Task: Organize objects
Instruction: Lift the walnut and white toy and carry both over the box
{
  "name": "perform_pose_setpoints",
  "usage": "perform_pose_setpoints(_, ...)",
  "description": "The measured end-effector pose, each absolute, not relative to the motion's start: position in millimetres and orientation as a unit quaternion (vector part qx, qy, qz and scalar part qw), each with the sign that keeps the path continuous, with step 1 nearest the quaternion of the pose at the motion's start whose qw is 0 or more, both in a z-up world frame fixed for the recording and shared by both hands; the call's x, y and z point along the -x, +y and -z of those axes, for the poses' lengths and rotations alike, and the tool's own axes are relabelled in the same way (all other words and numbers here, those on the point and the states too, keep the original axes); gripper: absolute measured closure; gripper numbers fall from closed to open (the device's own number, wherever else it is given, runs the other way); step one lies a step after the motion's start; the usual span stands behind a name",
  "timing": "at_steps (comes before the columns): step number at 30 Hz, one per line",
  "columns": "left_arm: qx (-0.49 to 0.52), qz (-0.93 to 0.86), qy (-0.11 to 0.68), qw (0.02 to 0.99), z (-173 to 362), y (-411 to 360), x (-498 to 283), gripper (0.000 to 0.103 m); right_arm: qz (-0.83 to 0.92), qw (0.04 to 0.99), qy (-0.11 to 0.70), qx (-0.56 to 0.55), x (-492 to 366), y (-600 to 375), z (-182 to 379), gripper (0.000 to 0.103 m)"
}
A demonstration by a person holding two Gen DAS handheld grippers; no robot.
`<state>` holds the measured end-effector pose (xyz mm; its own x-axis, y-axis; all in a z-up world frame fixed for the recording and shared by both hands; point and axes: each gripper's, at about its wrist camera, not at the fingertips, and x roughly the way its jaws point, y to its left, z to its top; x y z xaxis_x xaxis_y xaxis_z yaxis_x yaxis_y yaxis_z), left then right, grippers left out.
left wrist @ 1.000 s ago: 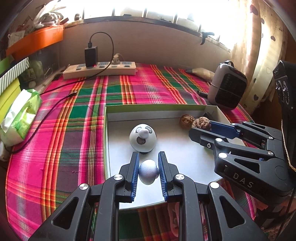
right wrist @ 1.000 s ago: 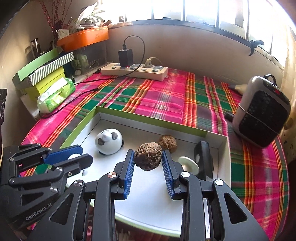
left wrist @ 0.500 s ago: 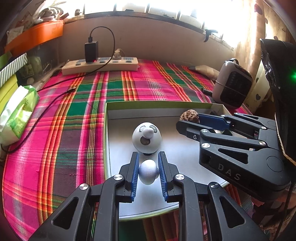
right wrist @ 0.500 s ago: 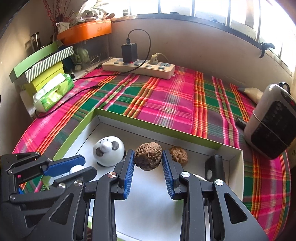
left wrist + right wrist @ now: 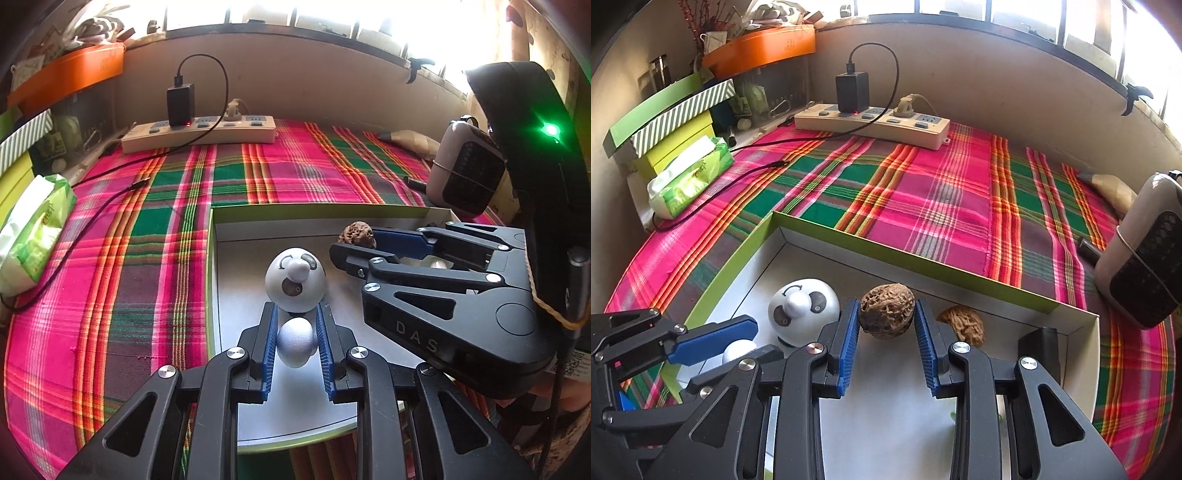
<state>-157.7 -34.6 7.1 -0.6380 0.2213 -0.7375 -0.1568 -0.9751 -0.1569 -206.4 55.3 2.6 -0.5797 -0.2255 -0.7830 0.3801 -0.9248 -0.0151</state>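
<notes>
My left gripper (image 5: pixel 295 332) is shut on a small white ball (image 5: pixel 295 346), held over the near left part of a shallow green-rimmed box (image 5: pixel 317 211). Just beyond its tips stands a white panda-faced dome (image 5: pixel 295 282). My right gripper (image 5: pixel 886 328) is shut on a dark walnut (image 5: pixel 886 314) above the box floor (image 5: pixel 886 424). A second, lighter walnut (image 5: pixel 962 325) lies against the box's far wall. In the right wrist view the left gripper (image 5: pixel 731 350) shows at lower left with the ball (image 5: pixel 738 349), beside the panda dome (image 5: pixel 801 308).
The box sits on a pink and green plaid cloth (image 5: pixel 923 199). A power strip with a black charger (image 5: pixel 871 120) lies at the back. A tissue pack (image 5: pixel 690 177) and stacked boxes (image 5: pixel 668 118) are on the left, a small heater (image 5: pixel 1145 258) on the right. A black block (image 5: pixel 1039 350) stands in the box's right corner.
Both grippers keep their grips. The right gripper with the dark walnut has shifted left, nearer the panda dome and the left gripper. In the left wrist view the dome sits closer to the tips.
</notes>
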Motion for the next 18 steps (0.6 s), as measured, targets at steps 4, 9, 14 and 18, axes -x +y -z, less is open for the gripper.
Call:
perform_pose_setpoints(4,0.412,-0.904,-0.038,0.104,-7.2,-34.9,158.3,0.084,0.883,0.17,0.091,-0.428,207.7,55.3,-1.2,0.071)
perform_pose_setpoints(9,0.412,-0.904,-0.038,0.104,-7.4,-34.5,158.2,0.084,0.882,0.167,0.093,-0.431,209.0,55.8,-0.4,0.071)
perform_pose_setpoints(14,0.412,-0.905,-0.037,0.103,-7.8,-34.2,158.4,0.084,0.882,0.165,0.098,-0.431,209.4,55.0,-0.4,0.071)
perform_pose_setpoints(18,0.412,-0.905,-0.036,0.103,-7.6,-33.2,158.1,0.084,0.882,0.165,0.099,-0.431,209.5,54.4,-0.3,0.071)
